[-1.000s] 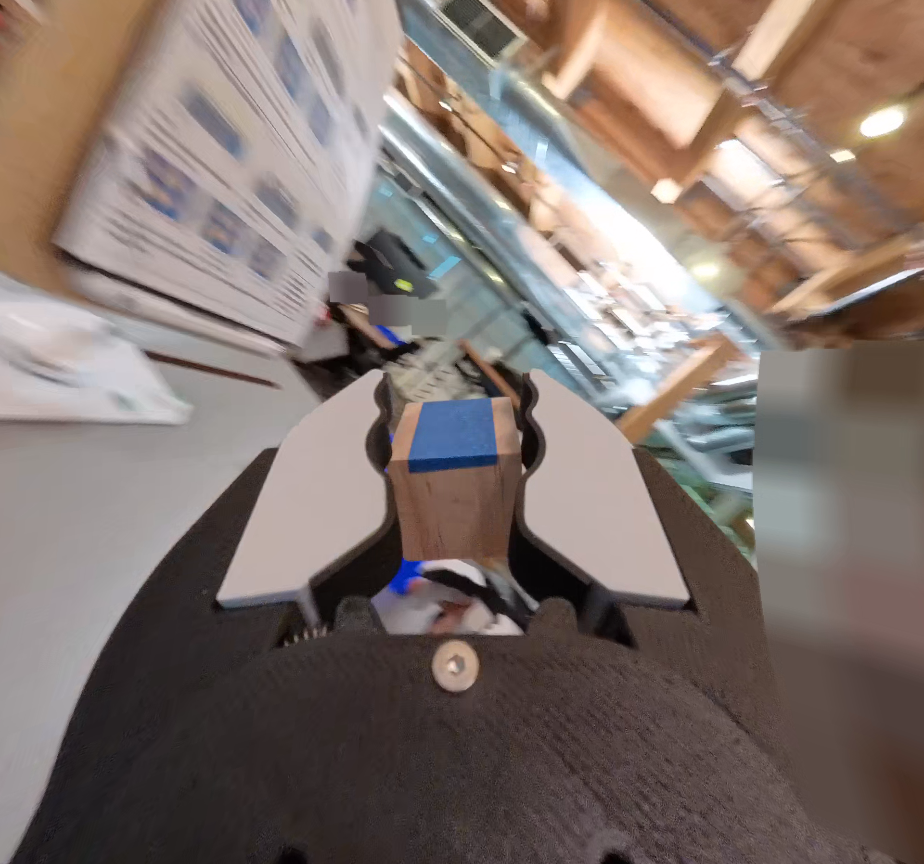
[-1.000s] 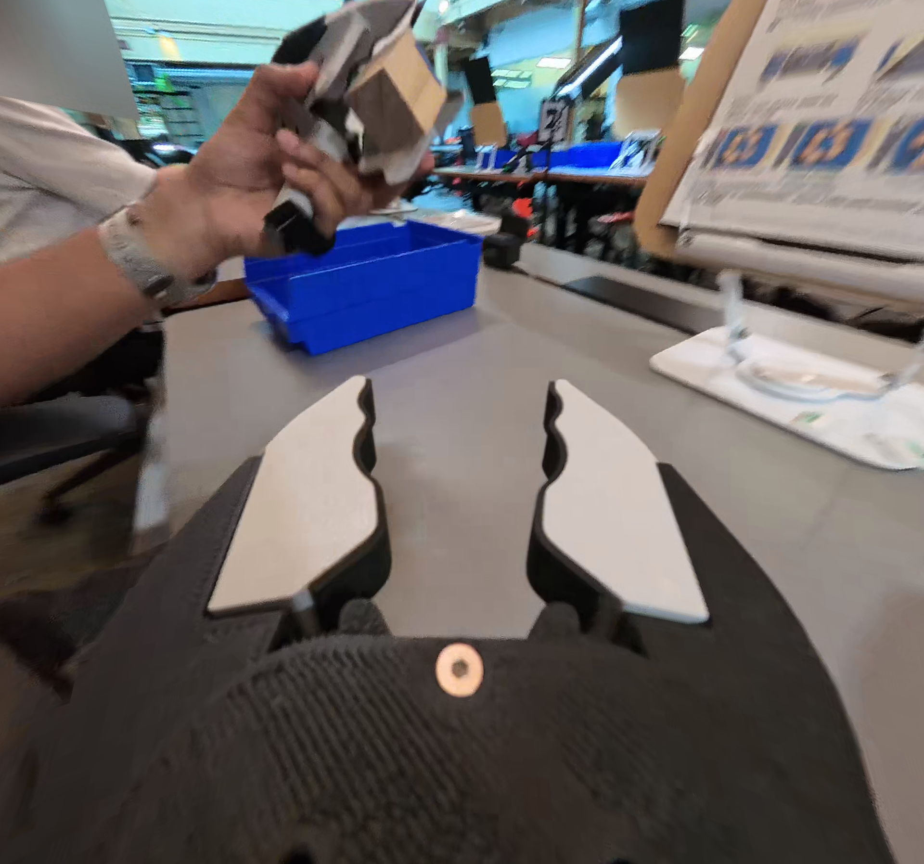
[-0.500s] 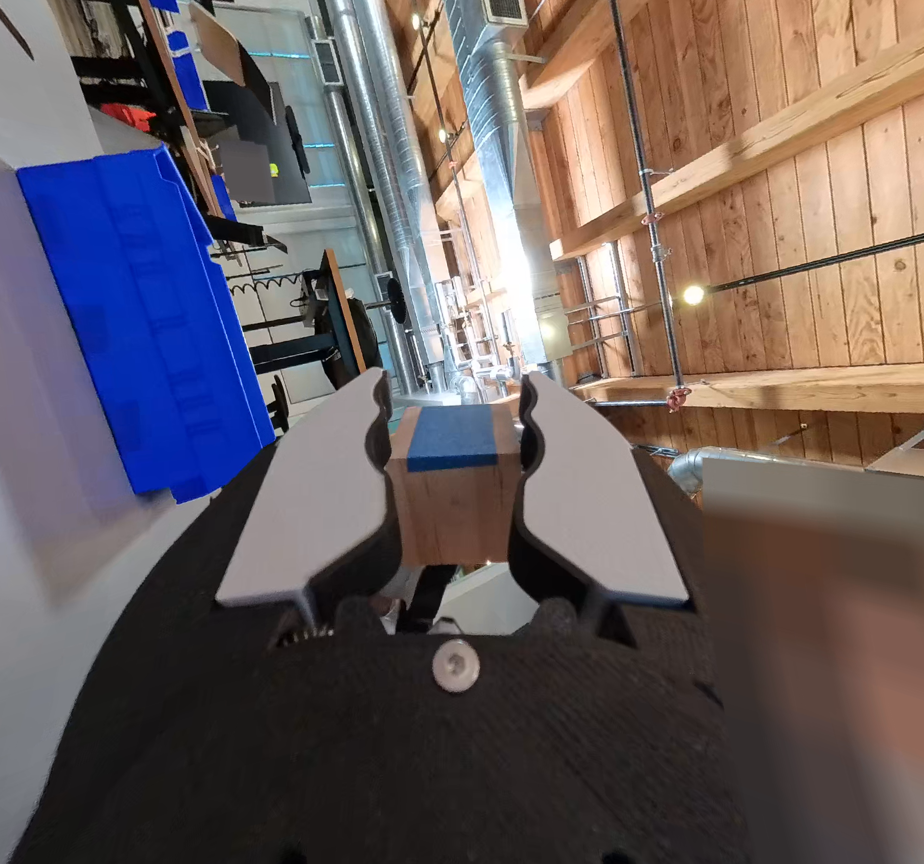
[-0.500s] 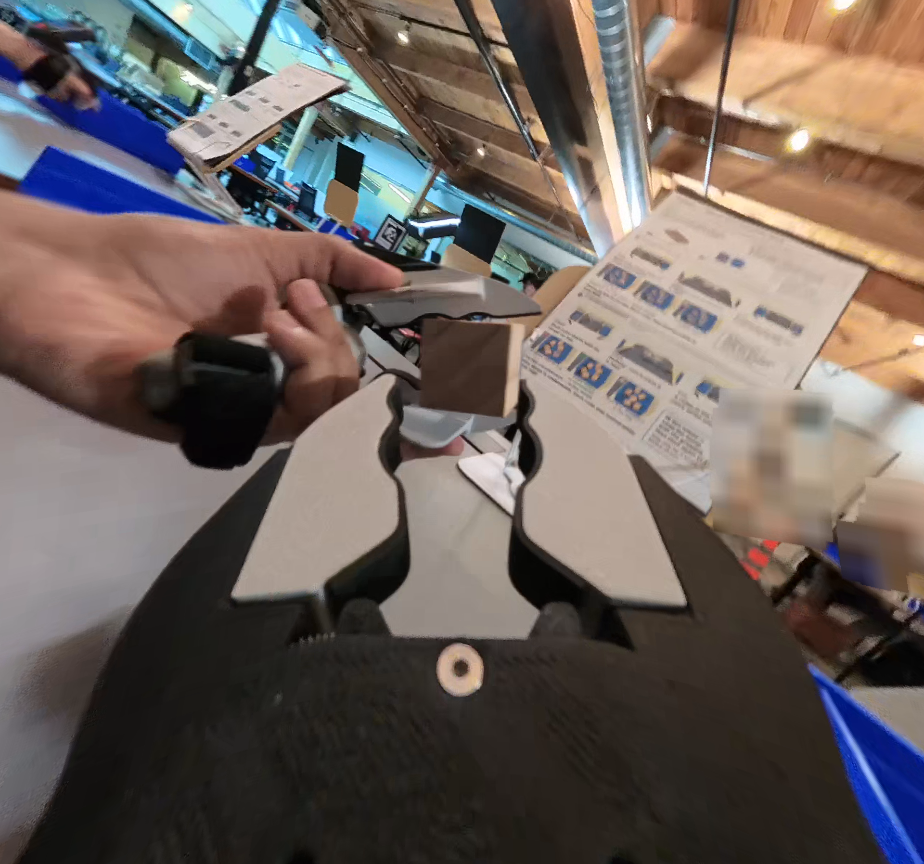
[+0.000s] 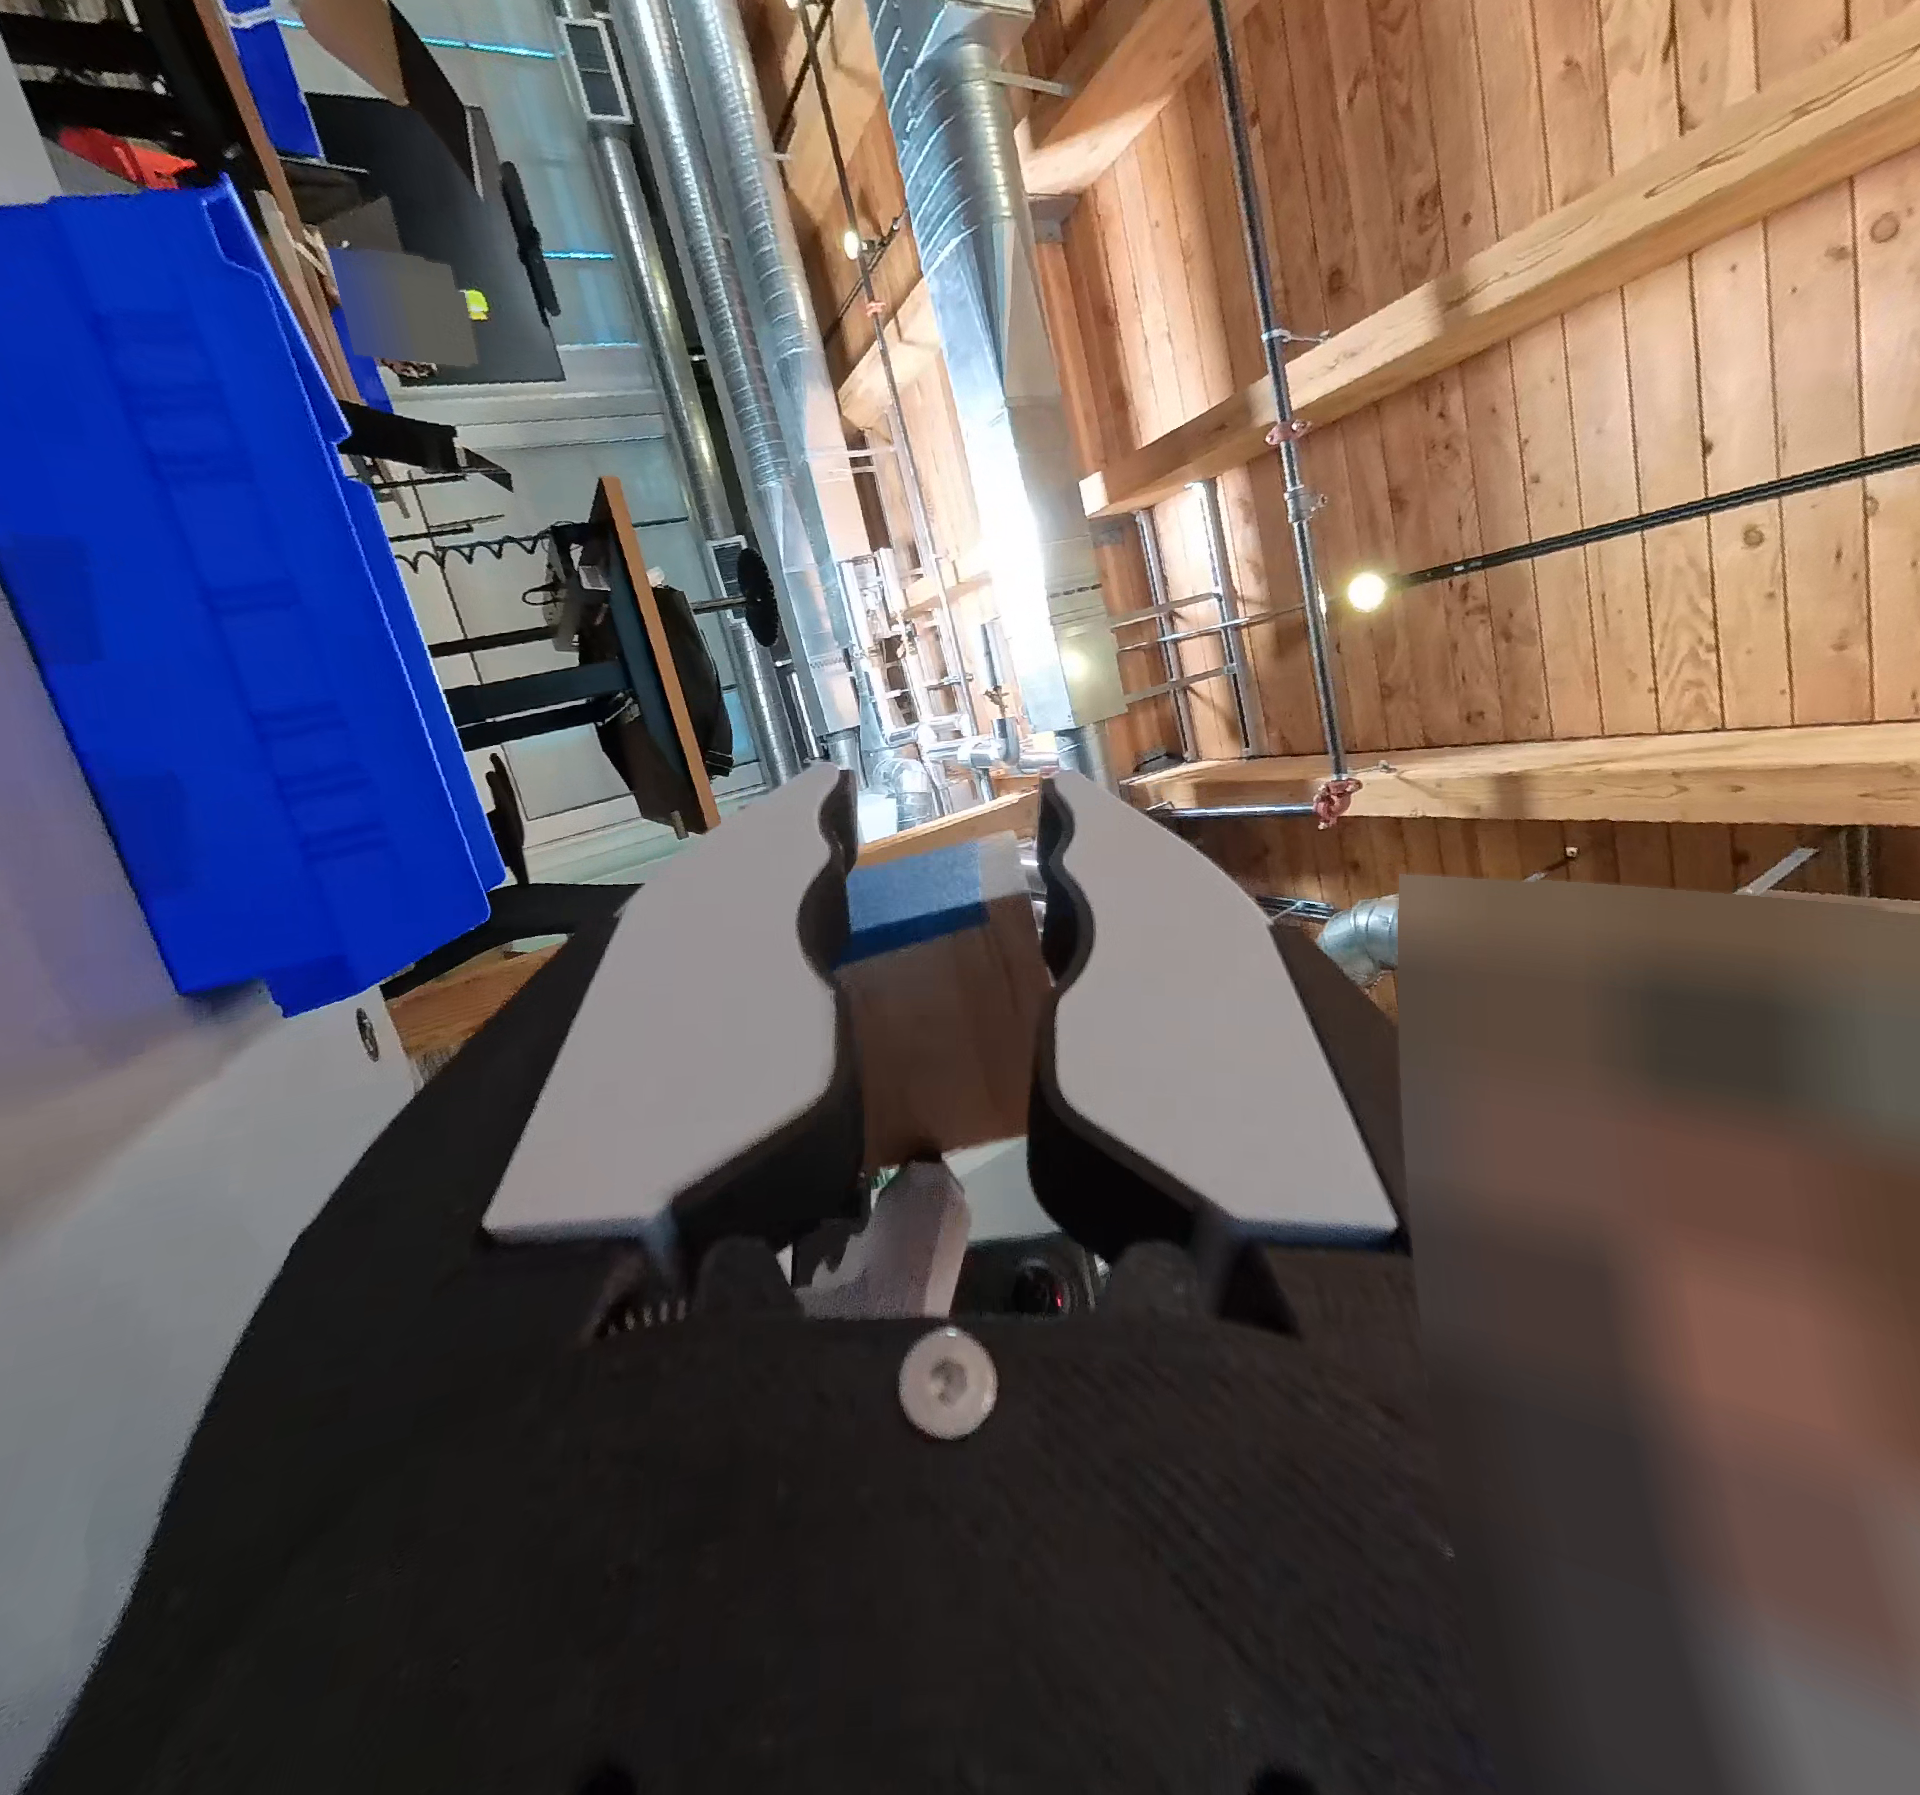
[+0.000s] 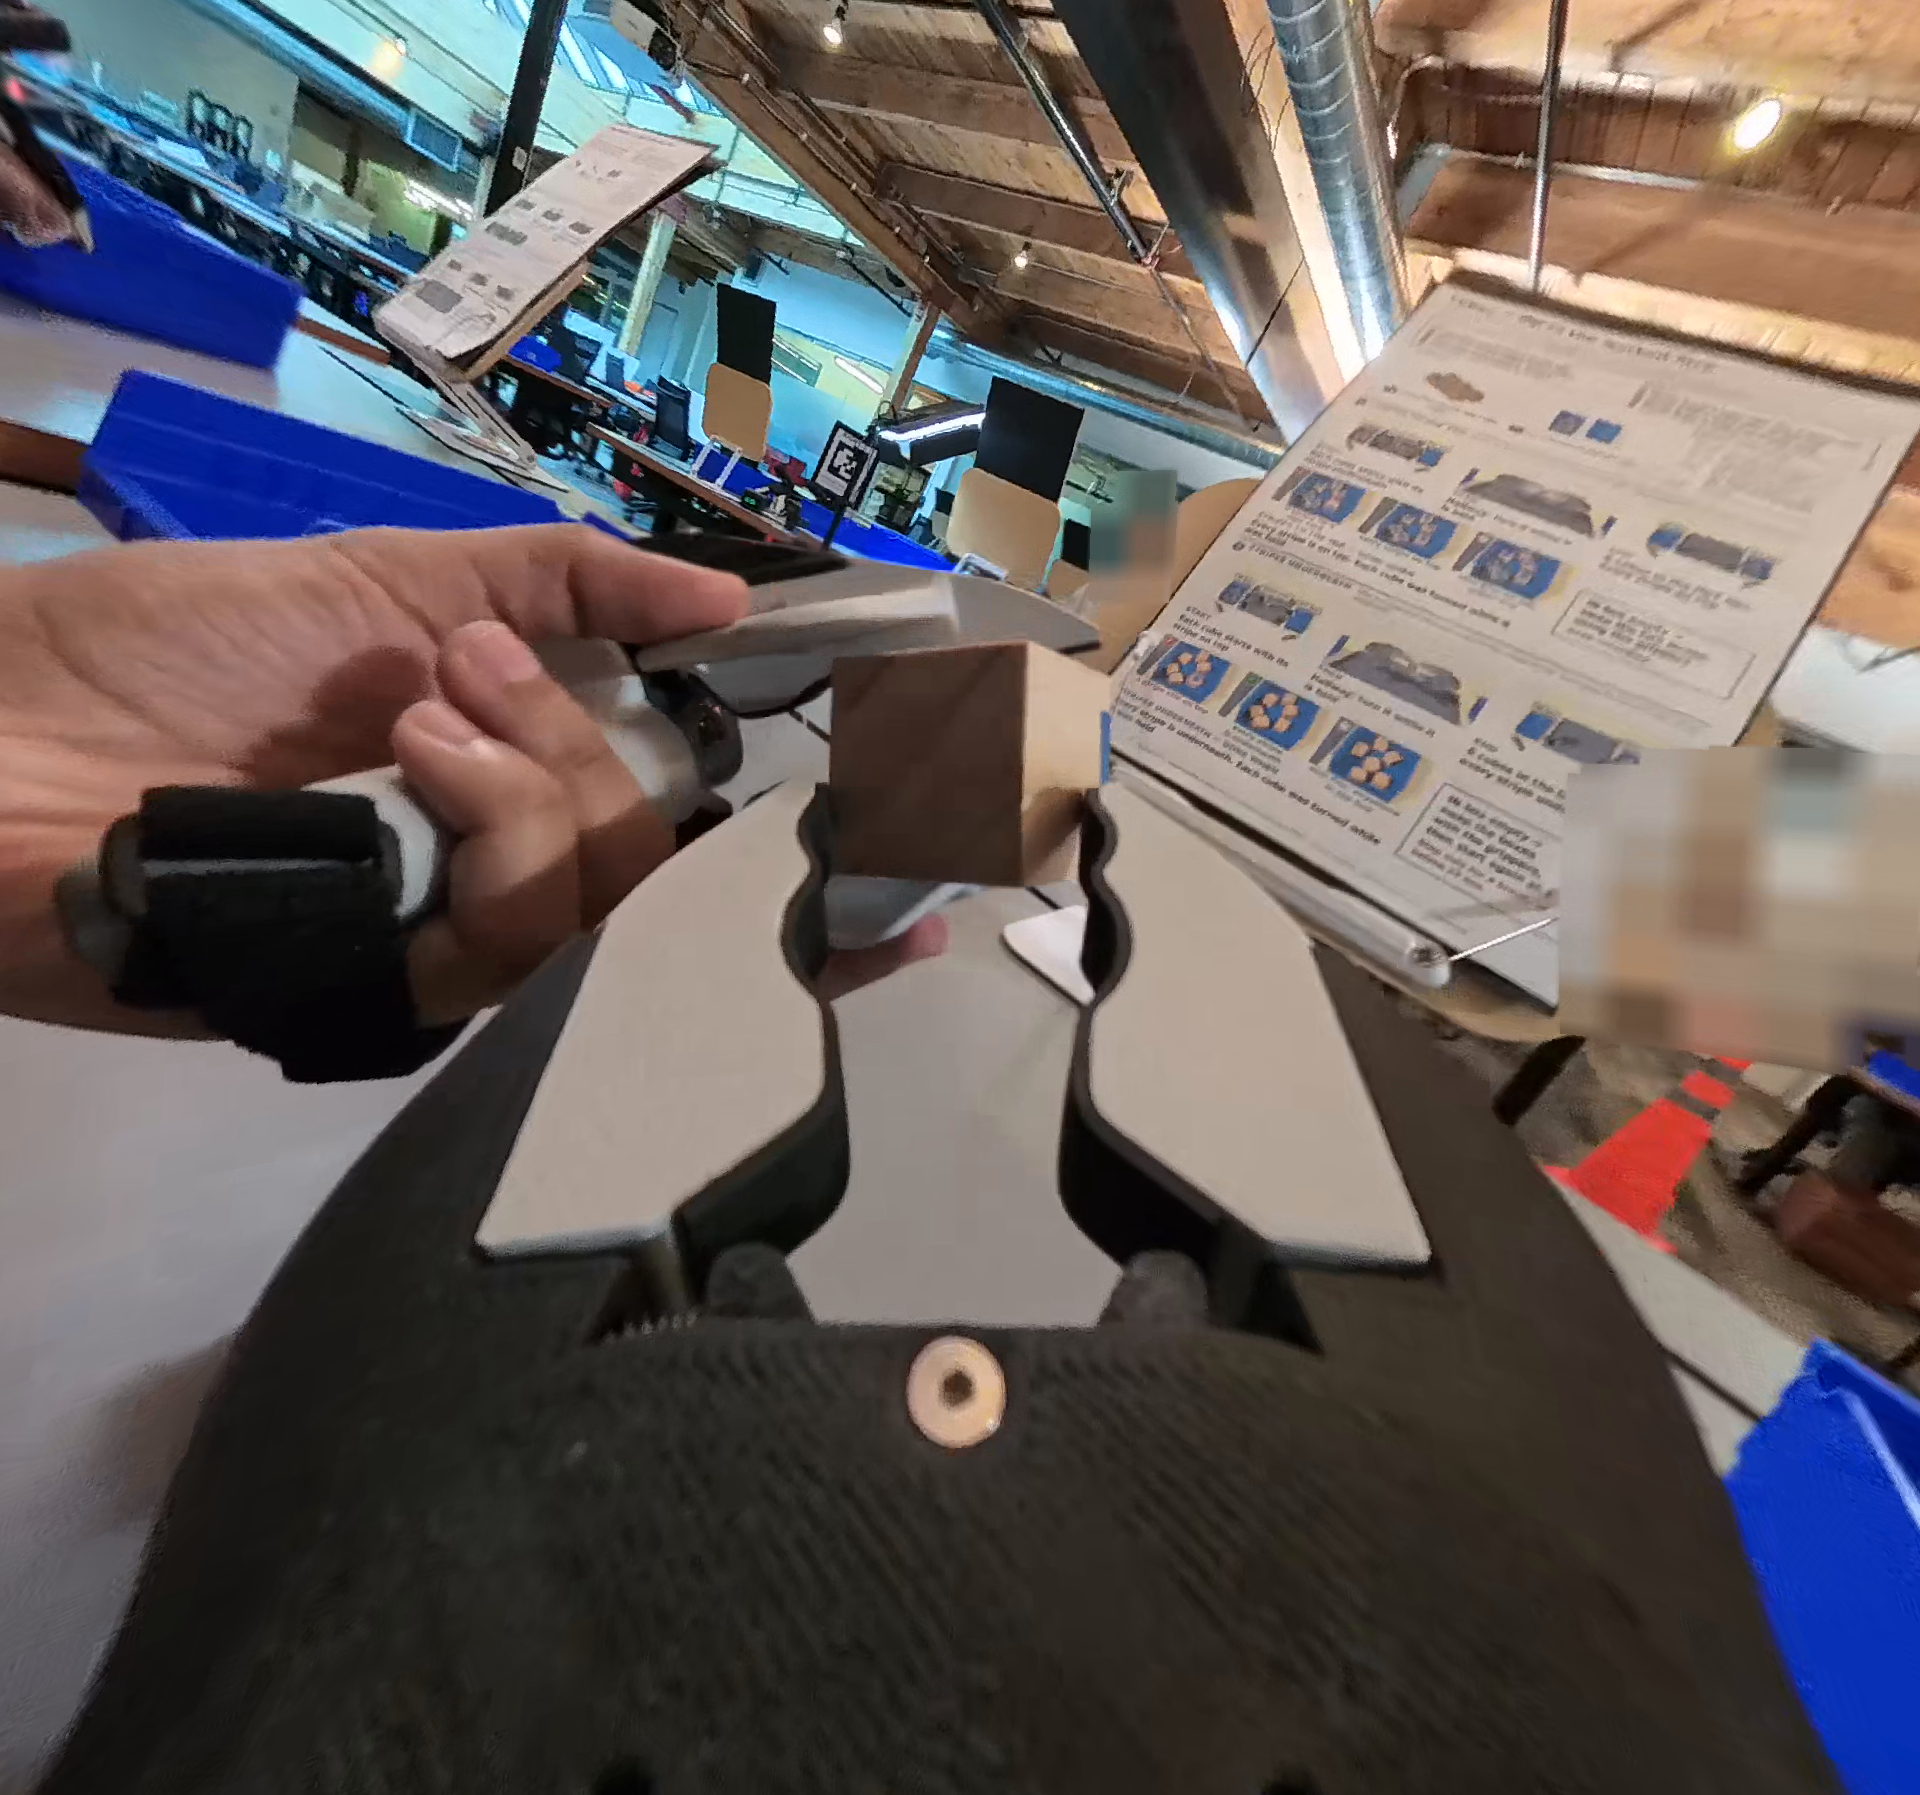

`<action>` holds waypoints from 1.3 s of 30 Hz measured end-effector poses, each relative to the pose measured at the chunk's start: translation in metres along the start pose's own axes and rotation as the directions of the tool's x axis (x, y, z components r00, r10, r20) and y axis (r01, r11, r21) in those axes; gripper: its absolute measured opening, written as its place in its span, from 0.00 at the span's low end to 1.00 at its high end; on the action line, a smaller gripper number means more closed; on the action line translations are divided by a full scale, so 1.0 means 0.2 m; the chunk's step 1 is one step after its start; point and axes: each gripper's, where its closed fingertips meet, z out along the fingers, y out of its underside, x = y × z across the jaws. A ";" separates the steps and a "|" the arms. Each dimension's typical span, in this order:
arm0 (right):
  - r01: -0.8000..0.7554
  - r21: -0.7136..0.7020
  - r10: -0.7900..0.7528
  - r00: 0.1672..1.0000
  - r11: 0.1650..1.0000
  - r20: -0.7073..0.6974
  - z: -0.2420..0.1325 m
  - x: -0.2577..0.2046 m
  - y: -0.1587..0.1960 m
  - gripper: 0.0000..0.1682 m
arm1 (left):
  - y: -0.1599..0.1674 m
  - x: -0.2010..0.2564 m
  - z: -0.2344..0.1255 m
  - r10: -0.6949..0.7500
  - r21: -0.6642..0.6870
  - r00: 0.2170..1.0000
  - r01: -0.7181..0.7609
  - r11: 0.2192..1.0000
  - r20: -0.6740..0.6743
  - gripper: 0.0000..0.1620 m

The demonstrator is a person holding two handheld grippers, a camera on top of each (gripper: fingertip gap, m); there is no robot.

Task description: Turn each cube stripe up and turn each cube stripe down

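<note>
A wooden cube (image 5: 940, 1039) with a blue stripe (image 5: 914, 904) on its far face sits between the fingers of my left gripper (image 5: 943, 800), which is shut on it and held in the air, tilted on its side. In the right wrist view the same cube (image 6: 935, 758) shows plain wood faces. A hand (image 6: 312, 685) holds the left gripper, whose upper finger (image 6: 883, 607) lies on top of the cube. My right gripper (image 6: 954, 810) has its tips against the cube's two sides at the near end.
A blue bin (image 5: 208, 550) stands on the grey table (image 6: 156, 1226). More blue bins (image 6: 260, 478) are behind the hand, and one (image 6: 1829, 1537) is at the lower right. An instruction board (image 6: 1507, 602) on a stand is to the right.
My right gripper rose from over the table, narrowed its jaws and moved forward until its tips flank the cube. The left gripper swung round with the cube and now holds it level.
</note>
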 end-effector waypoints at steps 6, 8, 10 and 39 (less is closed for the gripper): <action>-0.118 0.030 0.119 0.992 0.993 -0.041 -0.05 0.19 -0.03 0.28 | -0.06 -0.05 -0.07 0.027 0.017 1.000 -0.028 0.999 0.013 0.26; -0.103 0.038 0.106 0.990 0.994 -0.096 -0.08 0.32 -0.06 0.28 | -0.08 -0.10 -0.11 0.052 0.008 0.997 -0.052 0.999 0.051 0.28; -0.081 0.018 0.083 0.983 0.997 -0.163 -0.12 0.50 -0.06 0.28 | -0.11 -0.18 -0.15 0.060 0.010 0.994 -0.061 0.998 0.093 0.29; -0.772 -0.542 0.244 0.625 0.331 -0.742 -0.63 1.78 1.52 0.34 | 0.04 -0.40 -0.20 0.578 -0.423 0.758 -0.437 0.794 0.302 0.39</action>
